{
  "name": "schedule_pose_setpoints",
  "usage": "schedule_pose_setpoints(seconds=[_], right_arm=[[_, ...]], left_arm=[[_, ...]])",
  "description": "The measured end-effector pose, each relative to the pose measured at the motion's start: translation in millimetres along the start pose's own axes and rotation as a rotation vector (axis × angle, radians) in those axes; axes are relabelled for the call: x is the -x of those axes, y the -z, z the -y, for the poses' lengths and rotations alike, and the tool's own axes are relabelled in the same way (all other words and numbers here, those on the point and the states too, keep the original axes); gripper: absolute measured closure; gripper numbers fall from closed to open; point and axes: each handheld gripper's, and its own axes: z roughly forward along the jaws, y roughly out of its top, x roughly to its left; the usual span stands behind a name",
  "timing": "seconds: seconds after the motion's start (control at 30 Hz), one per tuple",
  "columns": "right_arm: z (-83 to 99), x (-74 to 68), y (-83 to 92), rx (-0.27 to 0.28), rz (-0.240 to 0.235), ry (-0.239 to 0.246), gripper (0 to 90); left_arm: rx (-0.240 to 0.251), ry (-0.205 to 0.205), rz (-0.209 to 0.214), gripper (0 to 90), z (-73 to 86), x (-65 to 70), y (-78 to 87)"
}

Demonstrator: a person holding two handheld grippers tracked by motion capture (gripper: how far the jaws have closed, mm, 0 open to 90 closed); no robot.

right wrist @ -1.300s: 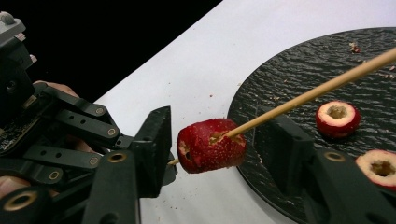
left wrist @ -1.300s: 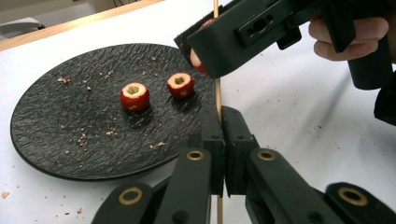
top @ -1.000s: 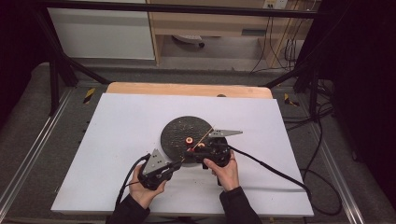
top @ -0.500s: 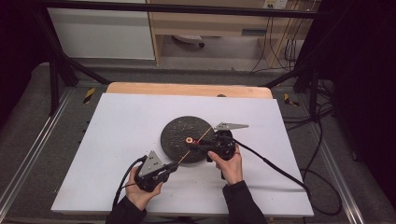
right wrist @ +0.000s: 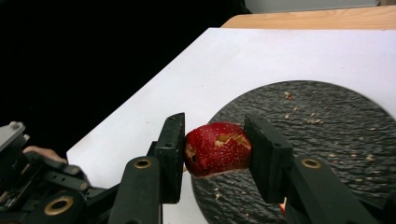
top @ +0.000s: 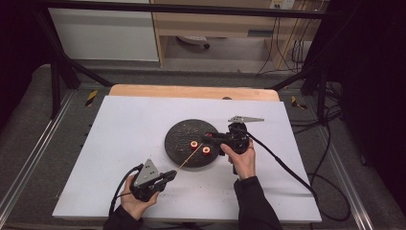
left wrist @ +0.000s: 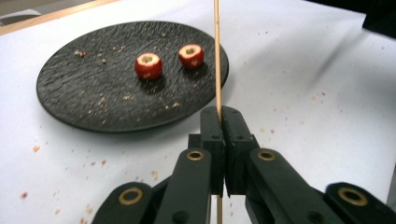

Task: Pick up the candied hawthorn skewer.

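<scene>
High view: a white table holds a round black plate, and a person's two hands come in from the bottom, each with a black gripper. The left gripper sits near the front of the table, off the plate, and its jaws are clenched on a thin wooden stick. The stick slants up from the left gripper toward the plate, and its far end is over the plate by the two red fruit pieces. These two pieces lie side by side on the right part of the plate, each with a pale hollow on top. The right gripper is at the right edge of the plate, held by the right hand. In the right gripper view its jaws are grasping a third red fruit, one jaw on each side. That fruit is shiny red with a torn pale spot on its skin, and it is held above the edge of the plate. In the left gripper view the stick stands straight up from the shut jaws, and small crumbs are scattered on the plate and on the table.
</scene>
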Motion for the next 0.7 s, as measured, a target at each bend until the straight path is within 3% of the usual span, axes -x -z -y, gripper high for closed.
schedule_pose_setpoints(seconds=[0.4,0.7], right_arm=[[-17.7,16.9,3.5,0.027,0.07,-0.019,60.7],[-15.7,26.2,-24.9,-0.026,0.15,0.009,60.7]], left_arm=[[-0.004,0.045,-0.037,87.9,16.4,-17.0,18.7],[0.005,0.067,-0.068,87.9,17.9,-27.5,23.2]])
